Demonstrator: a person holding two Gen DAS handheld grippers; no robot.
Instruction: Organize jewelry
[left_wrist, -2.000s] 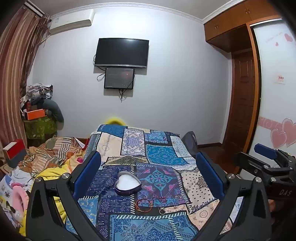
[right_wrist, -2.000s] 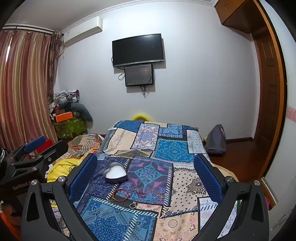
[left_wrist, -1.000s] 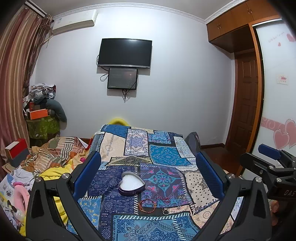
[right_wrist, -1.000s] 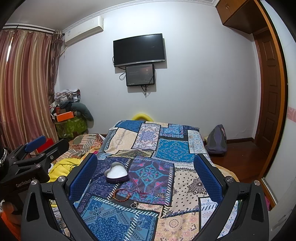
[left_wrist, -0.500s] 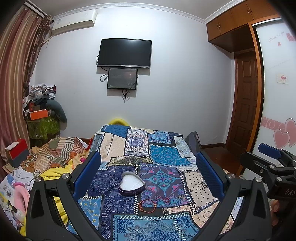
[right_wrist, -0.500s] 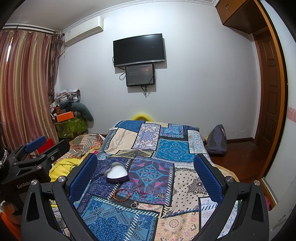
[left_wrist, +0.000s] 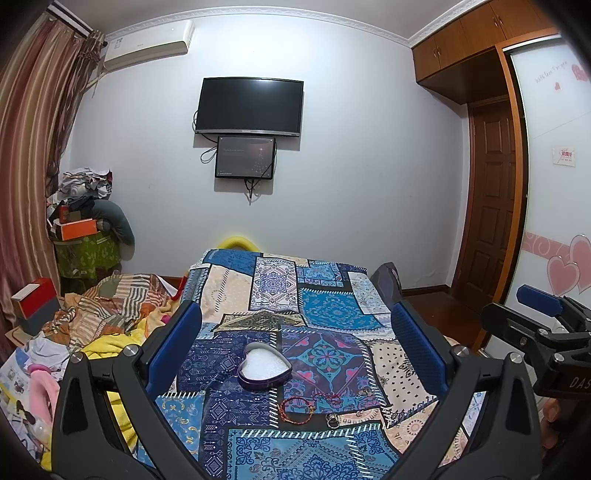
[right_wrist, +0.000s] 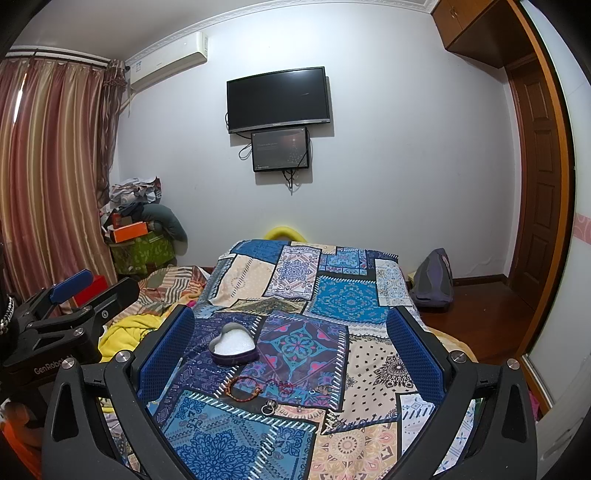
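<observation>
Left tool (left_wrist: 295, 332), blue-padded: jaws held wide apart, nothing between them. Right tool (right_wrist: 290, 334): likewise apart. Open heart-shaped purple tin with white lining (left_wrist: 264, 365) is set on the patchwork-quilted bed (left_wrist: 332, 306); reddish-brown beaded bracelet (left_wrist: 295, 409) at its 6 o'clock, small metal ring (left_wrist: 332, 418) at the bracelet's 3 o'clock

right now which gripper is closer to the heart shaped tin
Left, slightly. The heart-shaped tin lies almost straight ahead of the left gripper; for the right gripper it lies ahead but off toward its left finger.
</observation>
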